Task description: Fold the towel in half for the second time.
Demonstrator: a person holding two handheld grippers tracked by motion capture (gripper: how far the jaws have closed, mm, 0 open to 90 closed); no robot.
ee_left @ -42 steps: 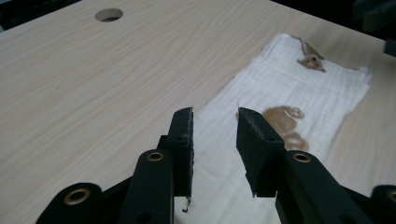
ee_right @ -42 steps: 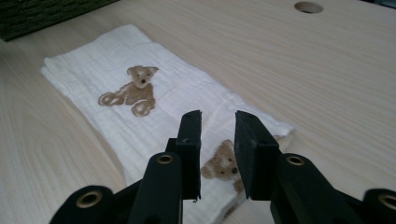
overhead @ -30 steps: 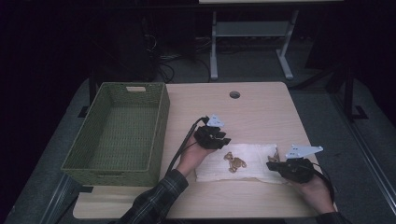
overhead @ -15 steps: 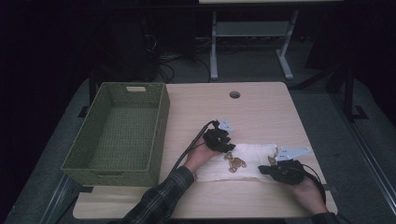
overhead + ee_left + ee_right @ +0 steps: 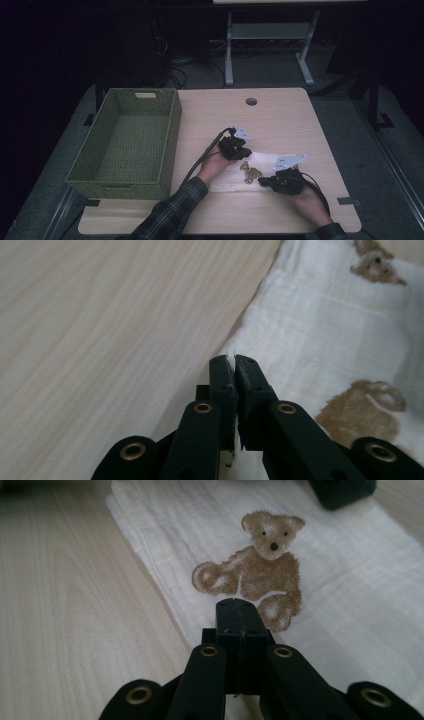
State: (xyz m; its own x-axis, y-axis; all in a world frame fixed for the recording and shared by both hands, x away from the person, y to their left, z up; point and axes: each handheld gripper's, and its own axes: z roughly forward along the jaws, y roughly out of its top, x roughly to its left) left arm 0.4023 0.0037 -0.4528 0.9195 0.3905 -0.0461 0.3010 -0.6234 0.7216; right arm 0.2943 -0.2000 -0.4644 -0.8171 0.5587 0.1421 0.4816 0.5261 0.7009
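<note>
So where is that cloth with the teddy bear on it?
In the high view the cloth lies flat on the table's near edge, right of the green basket, between the left gripper and right gripper.

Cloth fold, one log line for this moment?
left gripper: shut on cloth edge | right gripper: shut, on cloth near bear print | basket: empty

1. Cloths: one white cloth (image 5: 235, 175), folded, lower centre of the high view.
2. Printed bears on it: one whole brown bear (image 5: 260, 565) at centre of the right gripper view; parts of two brown prints, upper right and lower right of the left gripper view.
3. Grippers: two, the left gripper (image 5: 235, 148) and right gripper (image 5: 267, 182), lower centre.
4. Baskets: one green woven basket (image 5: 170, 145), left side.
5. Tables: one wooden table (image 5: 280, 120).
6. Holes in tabletop: one (image 5: 251, 101), upper centre.
</note>
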